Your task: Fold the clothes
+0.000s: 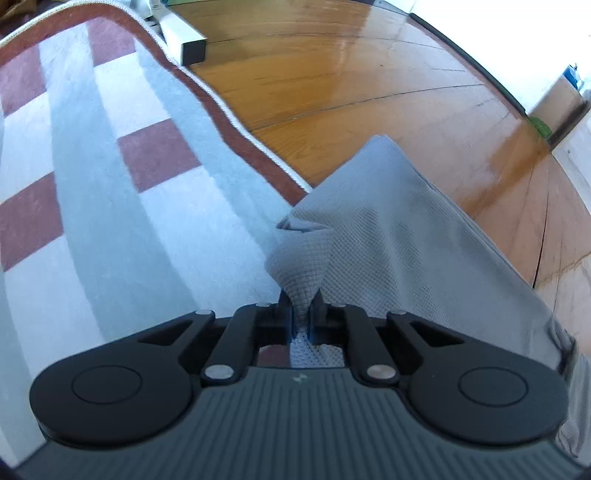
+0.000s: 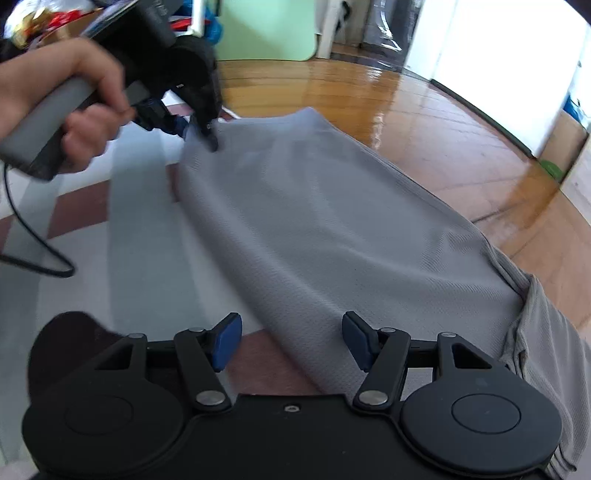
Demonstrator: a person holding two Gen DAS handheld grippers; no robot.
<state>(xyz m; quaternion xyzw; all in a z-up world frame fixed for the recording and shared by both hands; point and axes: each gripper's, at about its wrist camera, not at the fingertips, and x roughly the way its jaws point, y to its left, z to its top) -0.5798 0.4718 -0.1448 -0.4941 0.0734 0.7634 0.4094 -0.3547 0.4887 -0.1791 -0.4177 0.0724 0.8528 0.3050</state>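
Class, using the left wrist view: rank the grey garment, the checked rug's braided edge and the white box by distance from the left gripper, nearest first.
1. Grey garment: pinched in the left gripper.
2. Rug's braided edge: ahead, centre.
3. White box: far, upper left, on the wooden floor.

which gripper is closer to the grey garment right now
Left. The left gripper is shut on a corner of the grey garment; the right gripper is open, its pads straddling the near edge without pressing.
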